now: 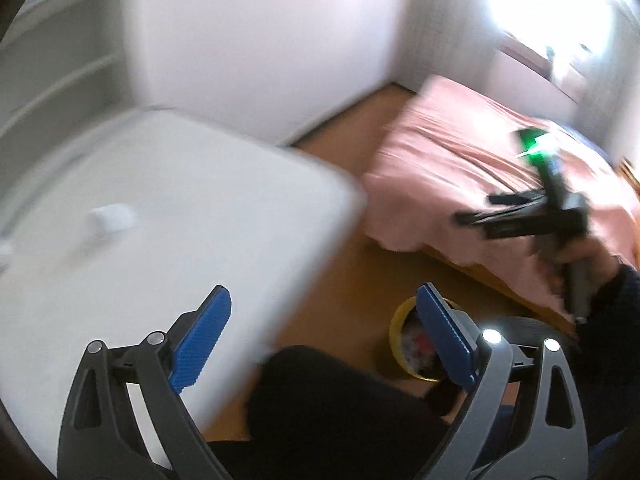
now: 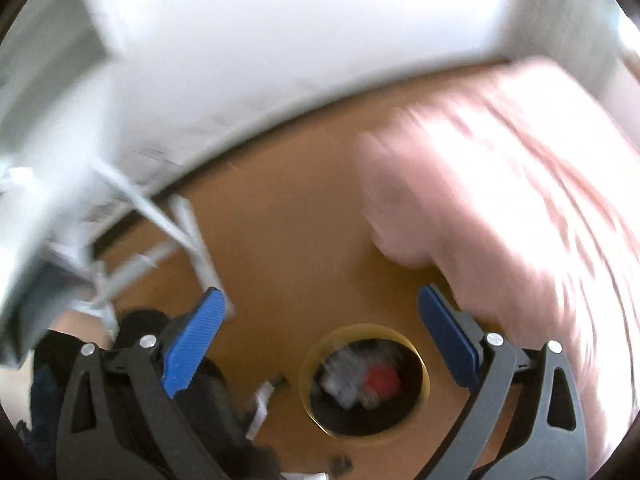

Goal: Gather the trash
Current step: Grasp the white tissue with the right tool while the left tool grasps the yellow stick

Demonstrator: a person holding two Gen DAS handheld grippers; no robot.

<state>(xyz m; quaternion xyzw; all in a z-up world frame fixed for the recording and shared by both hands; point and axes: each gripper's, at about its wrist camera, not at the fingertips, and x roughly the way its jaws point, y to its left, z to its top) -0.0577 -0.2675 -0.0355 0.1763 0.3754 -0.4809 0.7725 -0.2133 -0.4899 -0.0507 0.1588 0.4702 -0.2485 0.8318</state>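
Trash [image 1: 112, 218] lies on the white table [image 1: 200, 184], ahead-left of the left gripper [image 1: 324, 336], nearer than the right gripper [image 2: 320, 340]; both jaws wide open, empty.

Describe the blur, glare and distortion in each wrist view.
Left wrist view: motion blur smears the white table and the crumpled paper on it; the window is blown out; the left gripper stays sharp. Right wrist view: heavier smear across the pink bedcover and yellow-rimmed bin; fisheye bends the skirting line; the right gripper is crisp.
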